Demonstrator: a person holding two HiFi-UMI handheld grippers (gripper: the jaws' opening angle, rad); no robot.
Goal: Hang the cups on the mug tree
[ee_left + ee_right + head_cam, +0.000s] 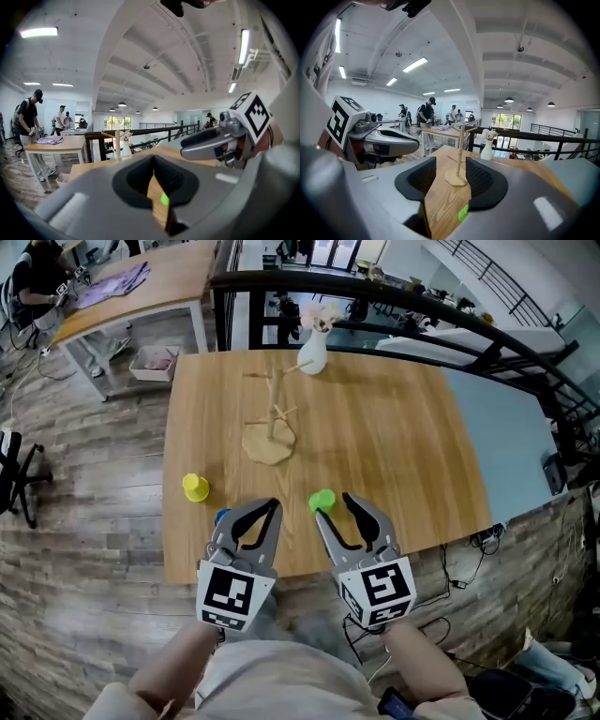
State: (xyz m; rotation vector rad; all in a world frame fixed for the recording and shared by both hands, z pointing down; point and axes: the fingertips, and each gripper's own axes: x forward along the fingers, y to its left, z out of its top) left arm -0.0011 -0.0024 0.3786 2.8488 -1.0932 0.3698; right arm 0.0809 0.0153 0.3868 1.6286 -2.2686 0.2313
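Mug tree [269,445] of pale wood, round green cup [322,500], wood-grain table [394,437]

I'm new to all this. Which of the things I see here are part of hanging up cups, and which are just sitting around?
Part of the job:
- wooden mug tree
- small yellow cup
- small green cup
- blue cup, barely showing

Just sitting around:
- white vase of flowers
- purple cloth on the far table
- white crate on the floor
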